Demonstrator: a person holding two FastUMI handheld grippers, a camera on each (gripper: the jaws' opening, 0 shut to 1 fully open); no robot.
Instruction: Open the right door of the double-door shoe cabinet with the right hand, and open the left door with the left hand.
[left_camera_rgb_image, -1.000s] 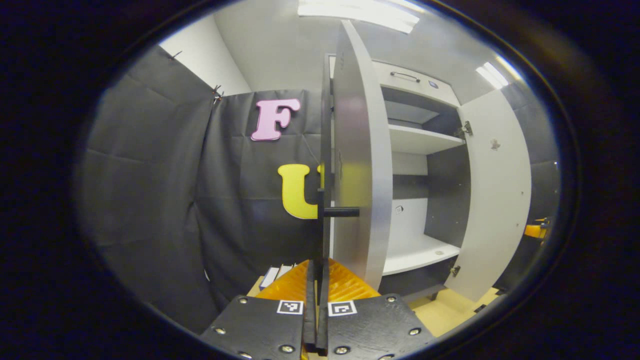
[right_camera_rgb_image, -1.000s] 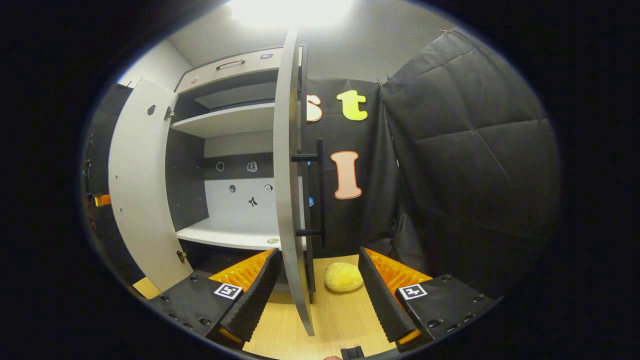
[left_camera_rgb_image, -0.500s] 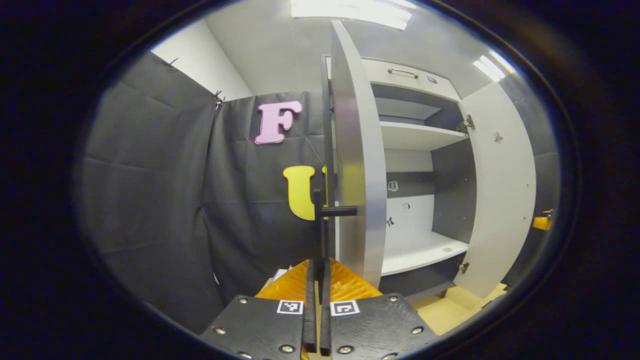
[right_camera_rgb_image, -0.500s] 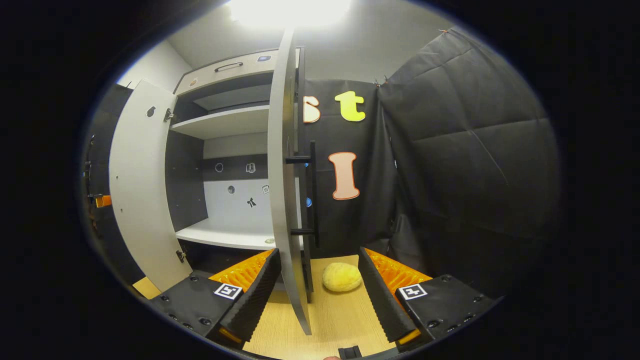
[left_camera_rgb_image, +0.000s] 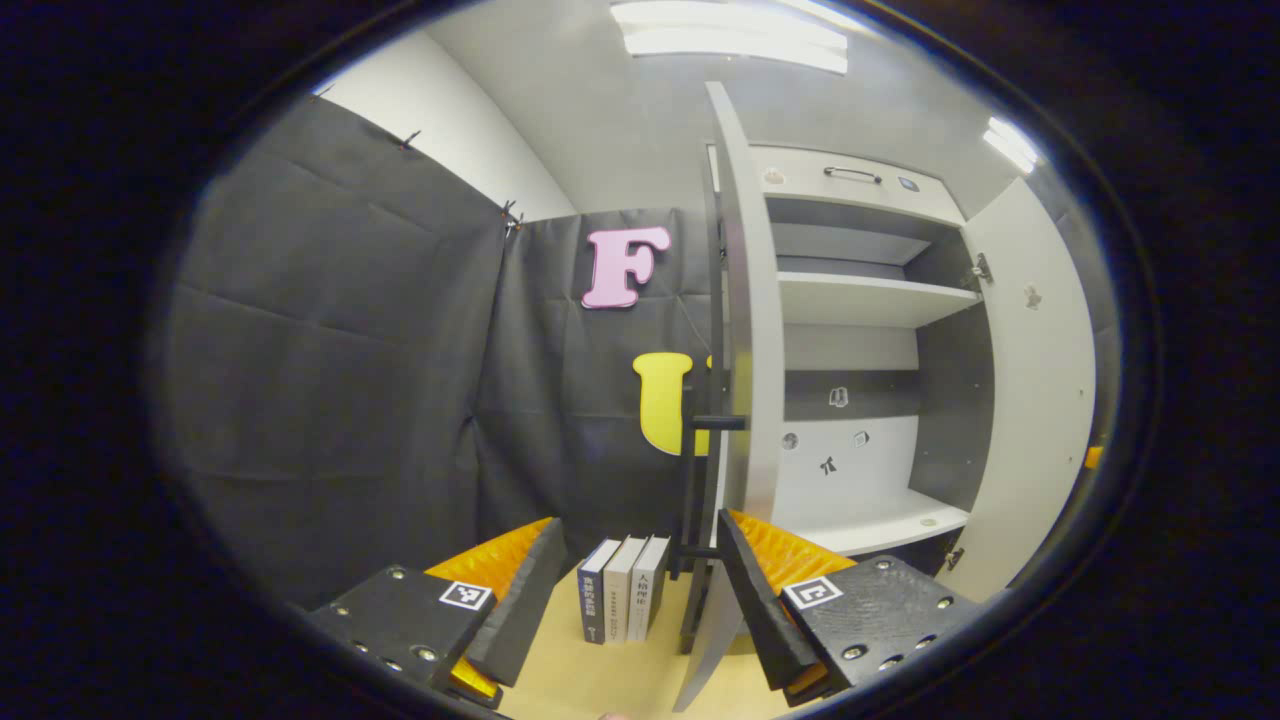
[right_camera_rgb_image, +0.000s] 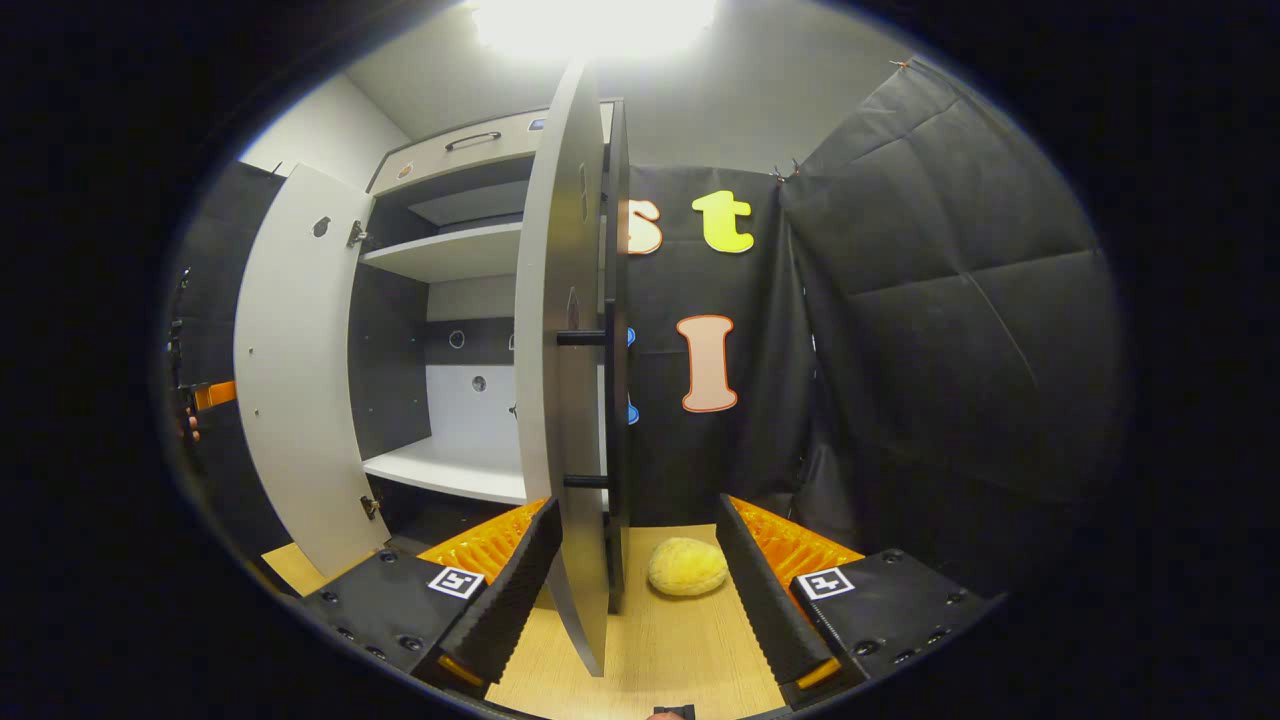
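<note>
Cabinet (left_camera_rgb_image: 860, 300) doors open; both tongs (left_camera_rgb_image: 633, 590) (right_camera_rgb_image: 630, 585) spread, level.

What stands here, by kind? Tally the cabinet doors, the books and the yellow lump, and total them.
Cabinet doors: 2, the left door and the right door, both open
Books: 3, upright
Yellow lump: 1
Total: 6

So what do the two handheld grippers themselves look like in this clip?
The left gripper and the right gripper look alike: each has two flat black plates fixed with round screws, and each plate bears a small square black-and-white marker. Ribbed wedge-shaped fingers stick forward from the plates. No cables, and no sleeve that I can make out.
</note>
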